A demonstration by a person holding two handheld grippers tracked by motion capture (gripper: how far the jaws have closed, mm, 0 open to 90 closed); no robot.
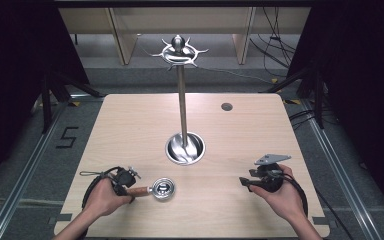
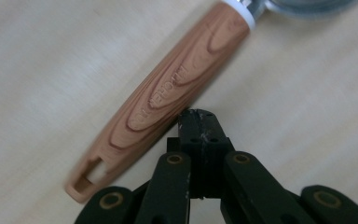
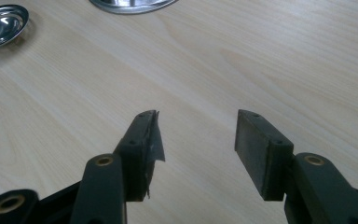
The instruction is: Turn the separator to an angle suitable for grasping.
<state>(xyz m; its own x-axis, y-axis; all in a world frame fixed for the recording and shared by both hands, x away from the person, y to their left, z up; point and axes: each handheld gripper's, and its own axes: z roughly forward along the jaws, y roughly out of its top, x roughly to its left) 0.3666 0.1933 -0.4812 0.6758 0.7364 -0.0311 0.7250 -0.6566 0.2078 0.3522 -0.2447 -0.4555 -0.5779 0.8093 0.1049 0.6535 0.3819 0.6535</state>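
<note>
A small steel scoop [image 1: 163,188] with a wood-grain handle [image 1: 139,190] lies on the table near the front left. In the left gripper view the handle [image 2: 168,88] runs diagonally, with a hanging slot at its near end. My left gripper [image 2: 198,122] is shut with nothing between its jaws, its tip right beside the handle. In the high view the left gripper [image 1: 130,191] sits at the handle's end. My right gripper [image 3: 198,135] stands open over bare wood, also seen as the right gripper [image 1: 244,182] at the front right.
A steel utensil stand [image 1: 182,110] rises from a round base [image 1: 185,148] at the table's middle, with empty hooks [image 1: 180,50] on top. A dark round hole [image 1: 226,106] sits at the back right. The scoop's bowl [image 3: 0,22] and the base's rim [image 3: 130,3] appear far off.
</note>
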